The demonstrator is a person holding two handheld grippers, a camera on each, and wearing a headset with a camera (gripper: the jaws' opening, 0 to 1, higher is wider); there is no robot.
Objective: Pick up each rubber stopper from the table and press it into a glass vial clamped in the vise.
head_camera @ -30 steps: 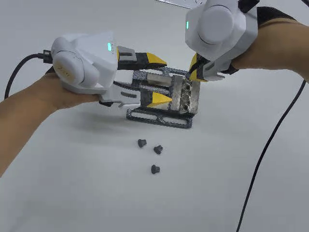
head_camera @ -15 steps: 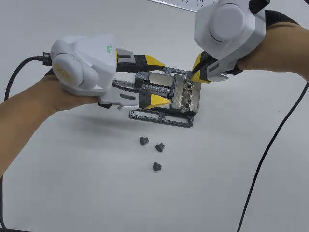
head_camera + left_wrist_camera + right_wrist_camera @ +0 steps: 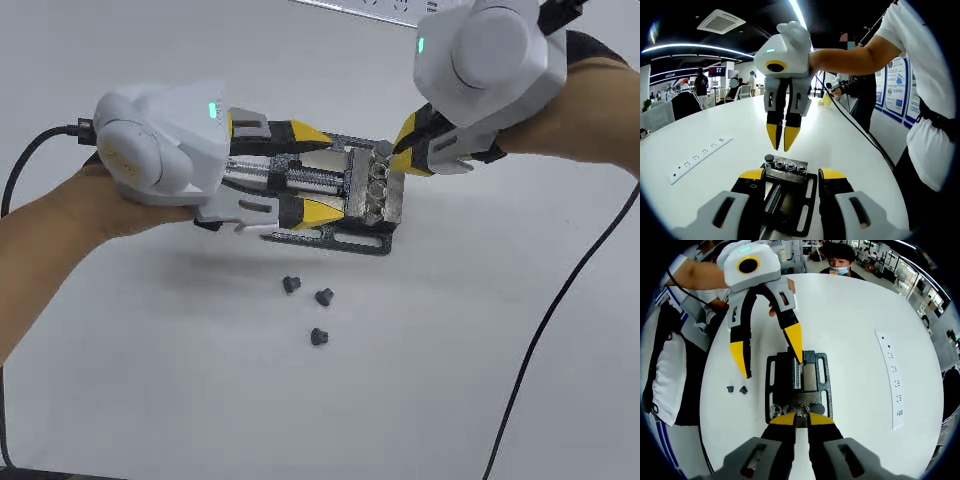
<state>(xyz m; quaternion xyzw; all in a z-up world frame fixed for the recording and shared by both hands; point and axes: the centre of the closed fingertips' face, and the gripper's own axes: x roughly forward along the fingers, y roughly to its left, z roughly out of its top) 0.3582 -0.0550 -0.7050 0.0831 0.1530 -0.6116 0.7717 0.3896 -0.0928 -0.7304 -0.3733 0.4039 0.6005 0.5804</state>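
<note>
On the white worktop [image 3: 150, 400] the left tool [image 3: 338, 172] gapes wide, straddling the vise [image 3: 330, 240] without clamping it. The right tool [image 3: 781, 149] hangs just above the vise, jaws nearly together, nothing seen between them. The left gripper view counts four glass vials [image 3: 790, 165], one capped by a rubber stopper [image 3: 769, 158]; in the head view they are too small to count. Three loose stoppers [image 3: 319, 337] lie near the vise; the right gripper view catches two

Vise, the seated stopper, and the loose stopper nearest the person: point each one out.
vise [image 3: 358, 190]: head view, on its silver jaw block.
seated stopper [image 3: 769, 158]: left gripper view, on its black top at the end of the vial row.
loose stopper [image 3: 319, 337]: head view, on its dark body, on the table.
</note>
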